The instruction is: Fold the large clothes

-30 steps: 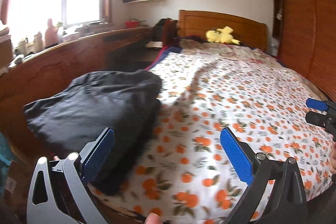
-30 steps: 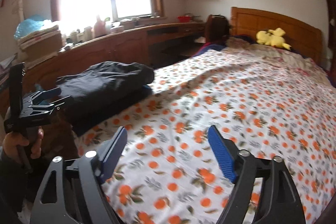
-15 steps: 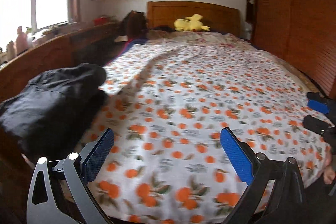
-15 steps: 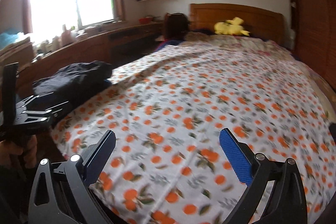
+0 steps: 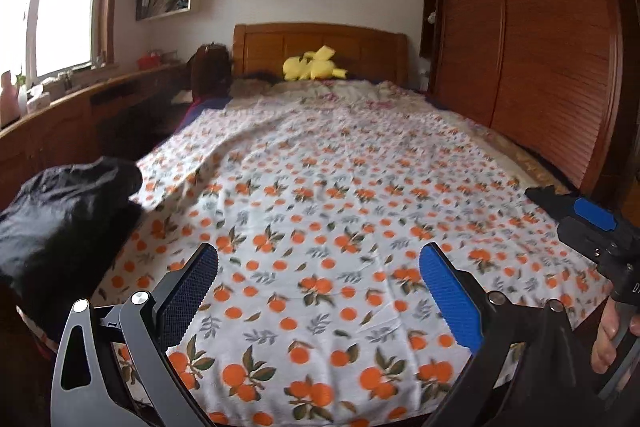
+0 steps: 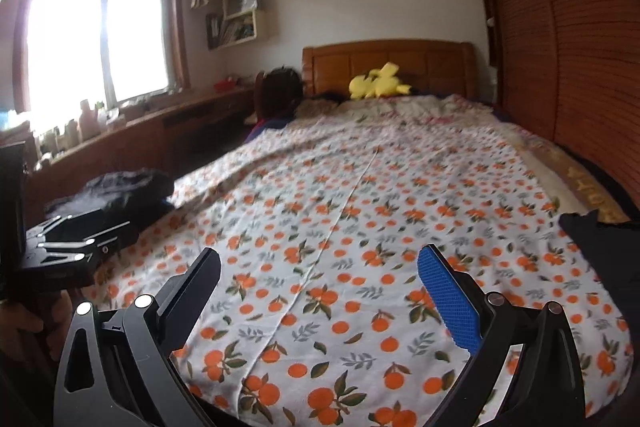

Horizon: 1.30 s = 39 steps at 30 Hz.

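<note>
While both claws hang over the bed (image 5: pixel 320 187), the left claw (image 5: pixel 318 291) and right claw (image 6: pixel 320 291) stand wide apart, gripping nothing. Black clothes (image 5: pixel 60 211) lie at nine o'clock on the bed's edge.

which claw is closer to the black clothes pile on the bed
Left. The left claw hangs open just right of the black clothes pile; the right claw, also open, is farther right, beyond the left one.

Both wrist views look from the foot of the bed (image 5: pixel 320 195) toward the headboard (image 6: pixel 384 63), angled slightly down, sharing it.
</note>
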Each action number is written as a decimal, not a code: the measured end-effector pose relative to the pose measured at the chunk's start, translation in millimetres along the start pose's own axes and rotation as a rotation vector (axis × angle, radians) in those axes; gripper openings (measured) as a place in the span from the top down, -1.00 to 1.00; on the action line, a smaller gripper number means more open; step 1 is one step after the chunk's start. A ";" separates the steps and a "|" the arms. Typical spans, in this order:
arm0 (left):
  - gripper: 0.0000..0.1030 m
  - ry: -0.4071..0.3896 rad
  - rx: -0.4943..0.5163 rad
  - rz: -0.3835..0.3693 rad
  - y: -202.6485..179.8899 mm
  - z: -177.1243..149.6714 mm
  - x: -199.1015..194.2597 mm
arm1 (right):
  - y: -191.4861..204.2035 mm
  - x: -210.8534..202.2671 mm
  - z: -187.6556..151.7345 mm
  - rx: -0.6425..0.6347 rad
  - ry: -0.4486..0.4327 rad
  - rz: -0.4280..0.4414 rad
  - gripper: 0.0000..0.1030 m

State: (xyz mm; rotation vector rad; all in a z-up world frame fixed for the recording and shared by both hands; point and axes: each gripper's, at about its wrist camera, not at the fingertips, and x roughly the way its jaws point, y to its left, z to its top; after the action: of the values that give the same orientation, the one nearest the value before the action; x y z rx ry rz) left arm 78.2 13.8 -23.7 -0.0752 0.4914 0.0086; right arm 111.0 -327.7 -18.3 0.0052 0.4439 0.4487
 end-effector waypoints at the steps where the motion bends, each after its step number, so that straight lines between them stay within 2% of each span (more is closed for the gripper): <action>1: -0.97 -0.011 0.001 -0.007 -2.2 3.8 -6.5 | 0.2 -4.4 2.7 0.001 -0.010 0.001 -0.86; 17: -0.97 -0.147 0.040 0.024 -28.2 33.4 -95.3 | 8.4 -73.0 31.4 0.006 -0.168 -0.055 -0.86; 23: -0.97 -0.157 0.031 0.019 -30.3 31.6 -103.3 | 6.7 -76.9 30.1 -0.003 -0.172 -0.089 -0.86; 39: -0.97 -0.148 0.030 0.019 -29.8 29.6 -99.8 | 5.2 -74.8 26.6 -0.002 -0.165 -0.089 -0.86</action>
State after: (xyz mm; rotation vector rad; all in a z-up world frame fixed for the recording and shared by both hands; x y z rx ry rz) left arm 5.0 -12.7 51.5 -0.0404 0.3441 0.0255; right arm 59.6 -352.0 37.2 0.0204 0.2807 0.3578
